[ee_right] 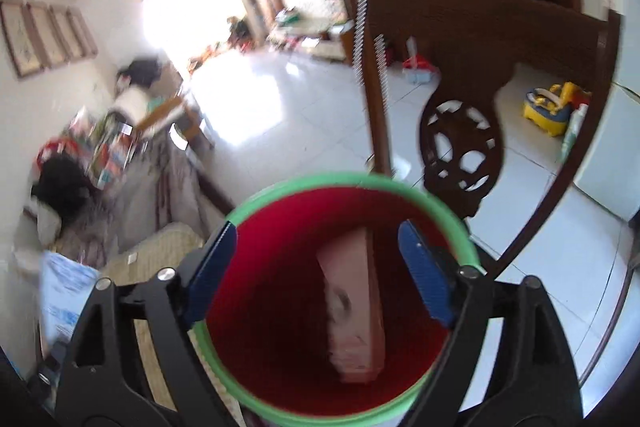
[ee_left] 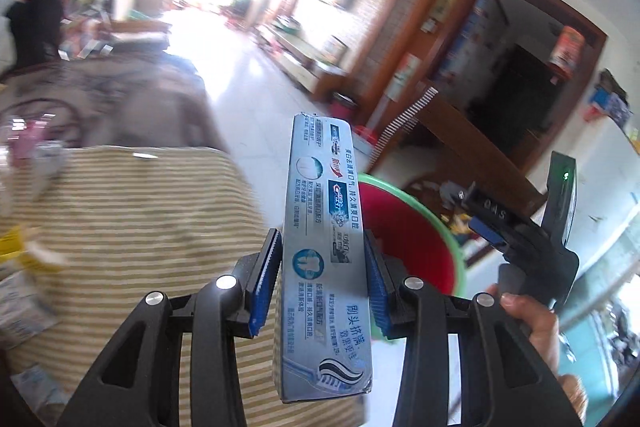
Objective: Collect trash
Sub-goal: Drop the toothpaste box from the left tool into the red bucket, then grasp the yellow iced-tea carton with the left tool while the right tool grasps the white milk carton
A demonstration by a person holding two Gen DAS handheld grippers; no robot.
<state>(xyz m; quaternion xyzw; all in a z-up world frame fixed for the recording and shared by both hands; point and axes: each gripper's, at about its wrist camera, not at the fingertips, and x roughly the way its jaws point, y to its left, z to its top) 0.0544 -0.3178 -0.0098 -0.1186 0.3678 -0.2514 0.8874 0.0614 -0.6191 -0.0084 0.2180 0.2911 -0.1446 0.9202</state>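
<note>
Gripping a toothpaste box [ee_left: 324,259] between its pads, the left gripper [ee_left: 322,279] holds it beside the red bin [ee_left: 416,227]; one pink carton [ee_right: 354,307] already lies inside, beneath the spread, empty right gripper [ee_right: 320,275].

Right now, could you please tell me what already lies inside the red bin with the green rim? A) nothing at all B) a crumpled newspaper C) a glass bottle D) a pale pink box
D: the right wrist view looks down into the red bin, where a pale pink box leans inside, framed by the open right gripper.
</note>
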